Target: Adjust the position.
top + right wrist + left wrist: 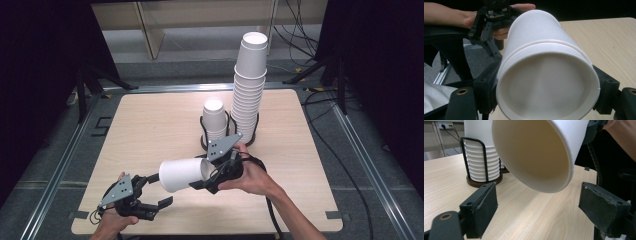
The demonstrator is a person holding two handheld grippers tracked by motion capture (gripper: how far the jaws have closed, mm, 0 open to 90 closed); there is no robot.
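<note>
Your right gripper [197,176] clamps the light, crushable paper cup [182,174] at lower centre; grip its stiffer rim gently, left gripper [152,192] standing apart.

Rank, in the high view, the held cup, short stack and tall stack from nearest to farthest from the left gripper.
1. Held cup, in the right gripper, just right of the left gripper.
2. Short stack, mid-table in the rack.
3. Tall stack, behind-right of it.
</note>
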